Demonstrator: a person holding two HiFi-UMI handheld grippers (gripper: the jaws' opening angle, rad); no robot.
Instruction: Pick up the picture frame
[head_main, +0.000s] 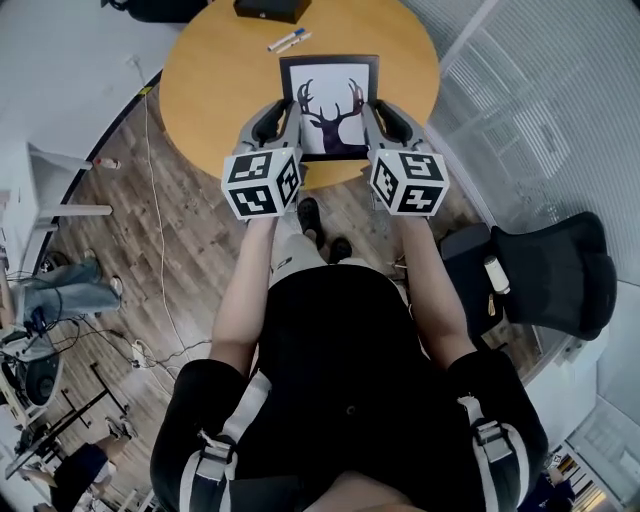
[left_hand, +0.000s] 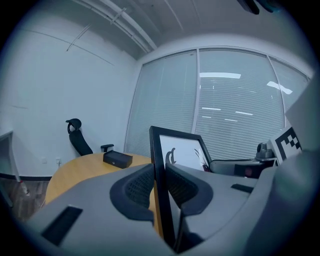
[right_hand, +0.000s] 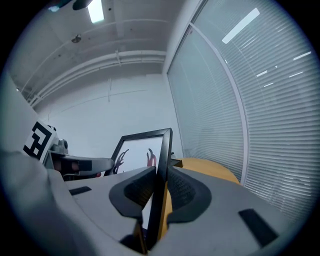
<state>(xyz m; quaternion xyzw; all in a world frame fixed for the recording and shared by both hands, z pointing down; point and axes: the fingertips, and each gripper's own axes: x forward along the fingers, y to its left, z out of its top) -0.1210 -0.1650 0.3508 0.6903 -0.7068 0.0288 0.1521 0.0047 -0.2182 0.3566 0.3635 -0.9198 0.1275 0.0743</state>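
The left gripper (head_main: 281, 118) and right gripper (head_main: 386, 116) have grey bodies, black ribbed pads (left_hand: 140, 187) and white cubes (head_main: 262, 182) with black square markers. The person wears a black top (head_main: 340, 350) with grey shoulder straps (head_main: 215, 450).

The left gripper (head_main: 277, 122) and right gripper (head_main: 384, 122) clasp the side edges of the picture frame (head_main: 330, 100), a deer silhouette, over the round wooden table (head_main: 215, 75). Two markers (head_main: 288, 40) and a black box (head_main: 272, 8) lie beyond.

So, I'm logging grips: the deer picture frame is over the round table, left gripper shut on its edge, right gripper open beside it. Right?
Not quite. The right gripper is not open: the right gripper view shows it shut on the opposite edge of the picture frame. The rest holds: left gripper shut on its edge, over the round table.
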